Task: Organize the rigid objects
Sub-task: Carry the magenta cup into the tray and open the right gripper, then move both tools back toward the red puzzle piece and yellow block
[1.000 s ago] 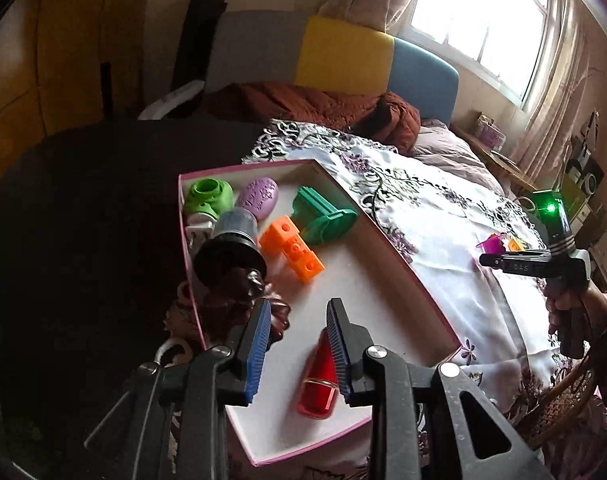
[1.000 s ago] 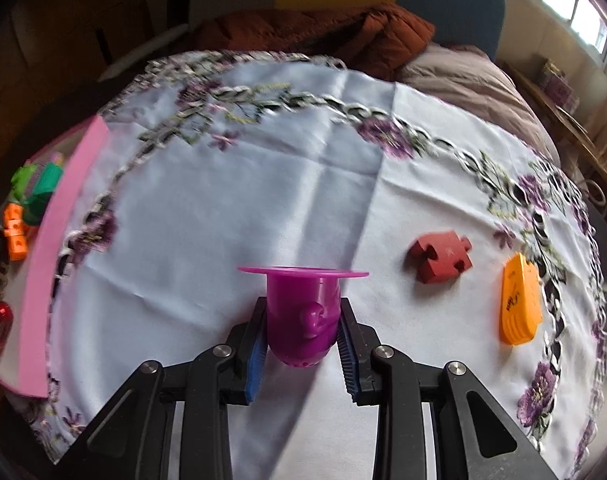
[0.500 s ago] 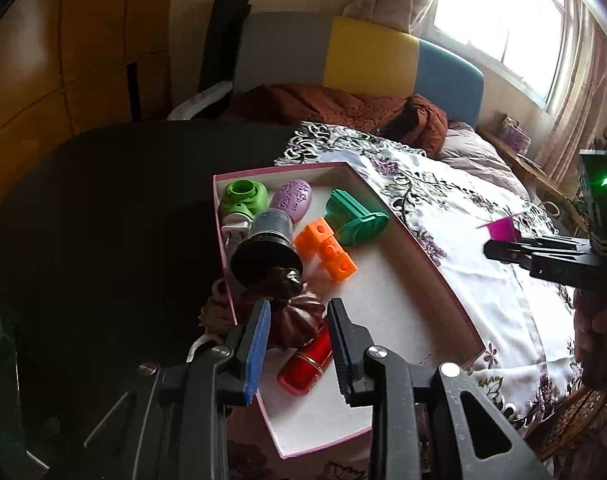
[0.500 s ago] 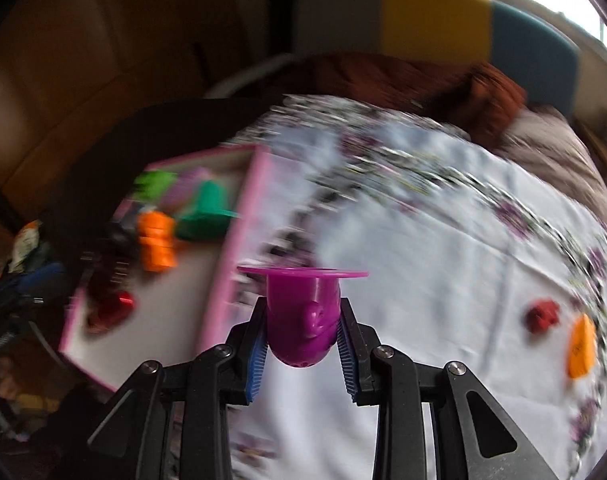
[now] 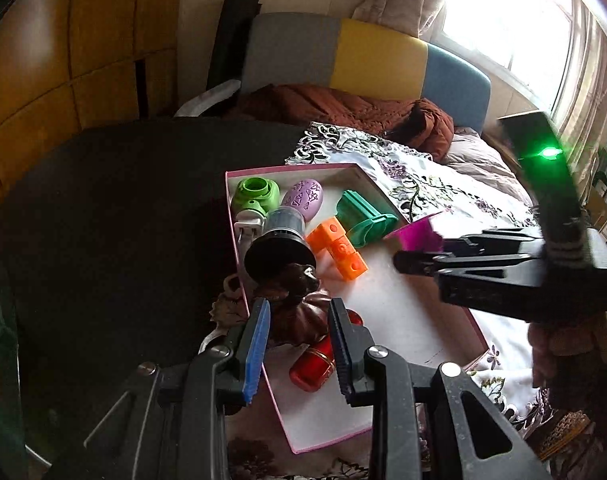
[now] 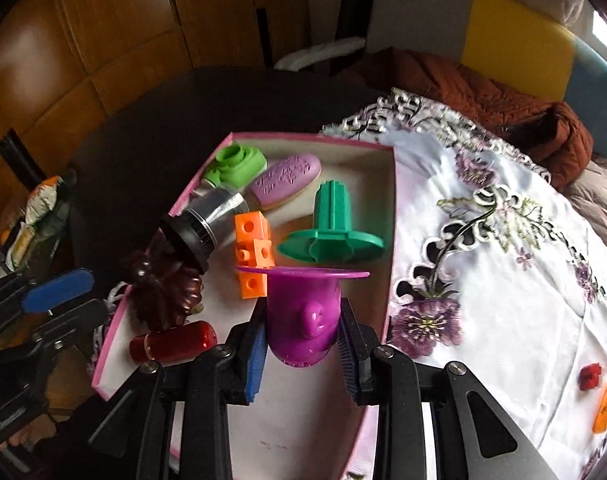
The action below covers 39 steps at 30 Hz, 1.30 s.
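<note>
The right gripper (image 6: 301,346) is holding a purple cup (image 6: 303,316), a rounded plastic piece with a wide flat flange at its far end and a small knob on its side; its jaws are clamping the body from both sides, above the pink-rimmed box (image 6: 391,216). The near right part of the box floor is lying bare, while the far and left parts are crowded: a green flanged piece (image 6: 331,228), orange cubes (image 6: 253,252), a lilac oval (image 6: 285,180), a lime piece (image 6: 233,166), a silver-and-black cylinder (image 6: 205,224), a brown moulded piece (image 6: 163,292) and a red cylinder (image 6: 173,342). The left gripper (image 5: 299,344) is hovering over the box's near left edge, jaws slightly apart and gripping nothing. Only the right view is showing a red piece (image 6: 589,376) and an orange piece (image 6: 605,408) on the cloth (image 6: 503,280) at far right; only the left view is showing the window (image 5: 499,16).
</note>
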Tool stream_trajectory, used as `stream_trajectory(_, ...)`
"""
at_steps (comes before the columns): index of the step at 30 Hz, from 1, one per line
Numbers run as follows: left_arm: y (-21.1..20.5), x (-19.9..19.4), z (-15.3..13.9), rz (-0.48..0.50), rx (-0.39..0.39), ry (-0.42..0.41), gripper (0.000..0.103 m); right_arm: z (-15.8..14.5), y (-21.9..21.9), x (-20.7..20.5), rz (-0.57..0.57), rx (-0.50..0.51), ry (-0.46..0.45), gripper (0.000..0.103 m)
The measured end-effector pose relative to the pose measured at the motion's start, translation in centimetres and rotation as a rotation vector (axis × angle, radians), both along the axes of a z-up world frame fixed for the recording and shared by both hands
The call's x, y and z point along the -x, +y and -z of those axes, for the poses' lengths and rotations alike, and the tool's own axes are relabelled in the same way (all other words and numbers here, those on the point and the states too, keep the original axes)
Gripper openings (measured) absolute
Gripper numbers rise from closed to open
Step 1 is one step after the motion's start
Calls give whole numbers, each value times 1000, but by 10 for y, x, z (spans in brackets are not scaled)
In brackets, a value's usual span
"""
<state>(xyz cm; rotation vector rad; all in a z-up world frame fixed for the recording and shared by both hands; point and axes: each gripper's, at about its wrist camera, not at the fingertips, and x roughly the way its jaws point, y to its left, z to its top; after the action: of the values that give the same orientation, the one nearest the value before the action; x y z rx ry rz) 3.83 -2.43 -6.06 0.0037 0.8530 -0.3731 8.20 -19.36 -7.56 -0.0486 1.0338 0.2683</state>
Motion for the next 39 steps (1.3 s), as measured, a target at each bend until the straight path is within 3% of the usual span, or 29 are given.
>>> stream_trajectory(5, 1, 0, 2, -3, -1, 5, 30, 22, 5, -15, 26, 49, 39, 34)
stream_trajectory(13, 1, 0, 3, -10, -7, 8, 30, 29, -1, -14, 51, 28, 46, 35)
stream_trajectory(17, 1, -1, 3, -11, -9, 8, 30, 24, -4, -9, 46, -6, 27, 49)
stream_trajectory(30, -9, 4, -4, 9, -28, -10, 30, -16, -29, 18, 53, -92, -71, 63)
stream_trajectory(39, -23, 6, -12, 46, -41, -26, 30, -37, -67, 31, 126, -81, -126, 70)
